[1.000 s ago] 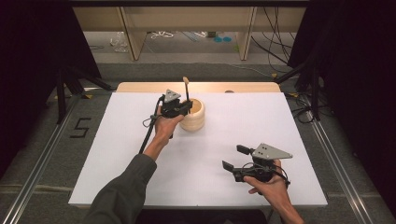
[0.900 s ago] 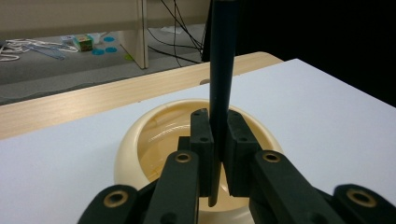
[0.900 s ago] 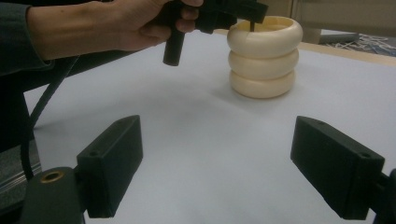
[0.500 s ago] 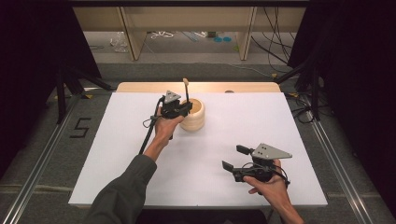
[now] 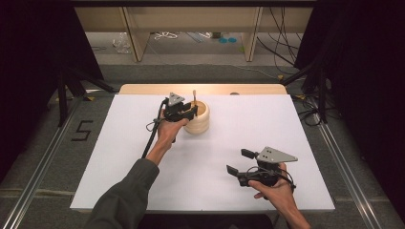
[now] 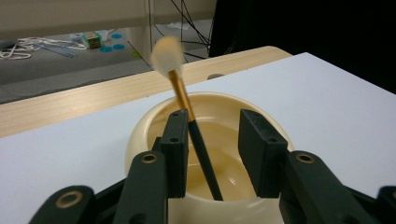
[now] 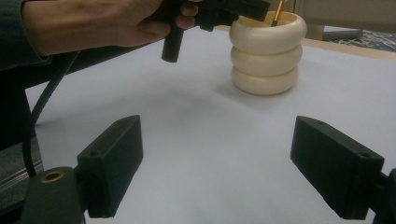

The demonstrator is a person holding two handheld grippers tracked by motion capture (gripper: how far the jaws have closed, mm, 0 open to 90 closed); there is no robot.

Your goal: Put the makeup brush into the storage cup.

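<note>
Left claw [image 6: 214, 154], jaws just opened, brackets the brush [image 6: 187, 112] in the holder [image 5: 198, 118] near the desk's far edge. Right claw [image 5: 243, 162] gapes empty. Withdrawing carelessly could snag the handle.

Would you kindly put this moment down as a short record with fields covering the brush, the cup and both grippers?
brush: makeup brush with black handle and gold ferrule, standing tilted in the cup, bristles up
cup: cream ribbed cup on the white table, near the far edge
left gripper: left gripper over the cup's rim; jaws have just been opening, brush between them, leaning on one pad, the other clear of it
right gripper: right gripper open, nothing between its jaws, near the table's front edge
</note>
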